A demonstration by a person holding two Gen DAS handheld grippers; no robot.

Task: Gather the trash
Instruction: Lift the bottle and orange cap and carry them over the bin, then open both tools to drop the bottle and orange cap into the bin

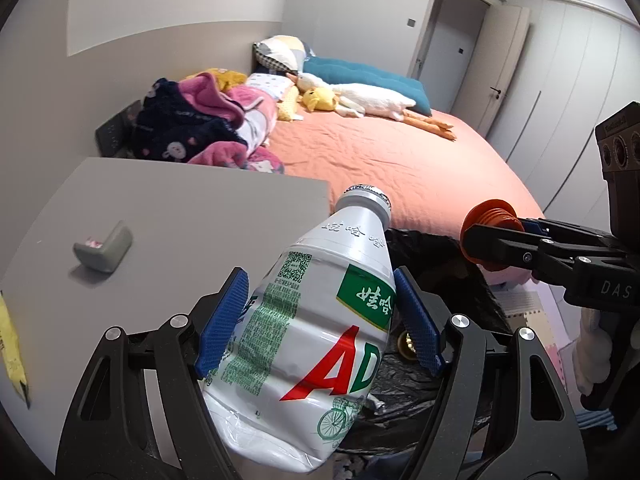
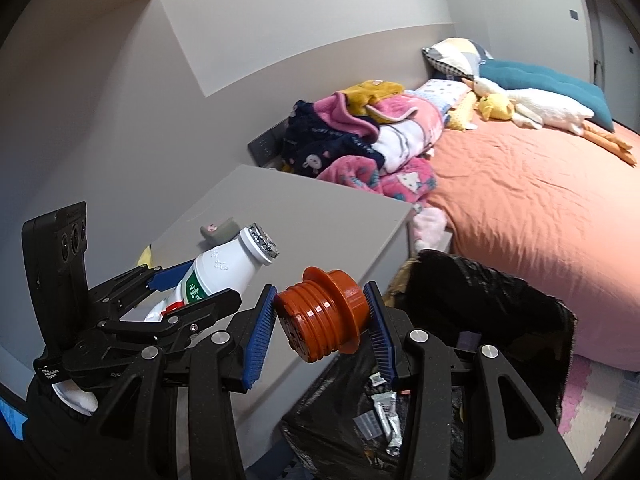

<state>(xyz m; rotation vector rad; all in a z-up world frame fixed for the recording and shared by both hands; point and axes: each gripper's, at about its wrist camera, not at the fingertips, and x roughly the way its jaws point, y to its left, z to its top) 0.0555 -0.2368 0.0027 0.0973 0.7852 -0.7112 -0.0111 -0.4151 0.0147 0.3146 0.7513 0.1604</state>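
A dented white plastic bottle [image 1: 316, 320] with green and red print sits between the blue pads of my left gripper [image 1: 320, 320], which is shut on its body, neck pointing up and away. The same bottle [image 2: 224, 270] shows at the left of the right wrist view. My right gripper [image 2: 322, 316] is shut on a ribbed orange-brown plastic cap [image 2: 320, 312], also visible at the right of the left wrist view as the cap [image 1: 490, 216]. Below both grippers gapes a black trash bag [image 2: 480, 300] holding wrappers; the same bag [image 1: 432, 256] lies behind the bottle.
A grey bedside table [image 1: 180, 216] stands to the left with a small grey object [image 1: 103, 246] and a yellow wrapper [image 1: 12, 352] on it. Behind is a bed with an orange sheet [image 1: 380, 160], piled blankets [image 1: 200, 120], pillows and plush toys. Foam floor mats [image 2: 592, 392] lie at right.
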